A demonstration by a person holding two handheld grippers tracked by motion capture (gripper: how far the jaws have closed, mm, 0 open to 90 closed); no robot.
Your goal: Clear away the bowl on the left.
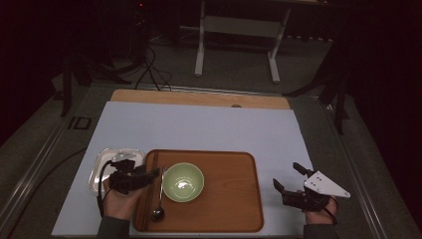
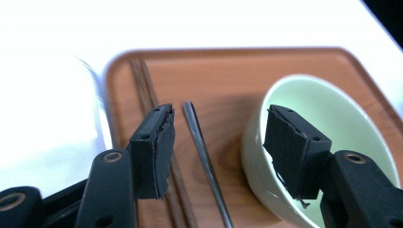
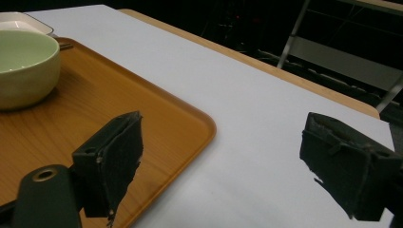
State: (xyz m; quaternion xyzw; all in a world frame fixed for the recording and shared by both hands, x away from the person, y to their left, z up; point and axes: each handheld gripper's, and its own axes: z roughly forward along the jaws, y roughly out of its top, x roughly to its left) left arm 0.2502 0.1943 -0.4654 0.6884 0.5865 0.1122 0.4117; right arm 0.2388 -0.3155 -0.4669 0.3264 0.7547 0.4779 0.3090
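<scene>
A wooden tray (image 1: 229,199) lies at the table's front. On it stand a pale green bowl (image 1: 183,182) and, to the bowl's left, a metal spoon (image 1: 159,191) with its scoop toward me. Brown chopsticks (image 2: 141,80) lie along the tray's left rim. My left gripper (image 1: 149,175) hovers over that left side, open; the spoon handle (image 2: 203,154) runs below the gap between its pads and touches neither, and the bowl (image 2: 328,109) sits behind the right pad. My right gripper (image 1: 286,175) is open over the sheet, right of the tray (image 3: 142,104), with nothing between its fingers.
A small shiny metal dish (image 1: 102,164) sits just left of the tray, beside my left hand. A light sheet (image 1: 199,129) covers the tabletop, with a wooden strip (image 1: 199,98) along the far edge. A white stand (image 1: 236,30) and cables are on the floor beyond.
</scene>
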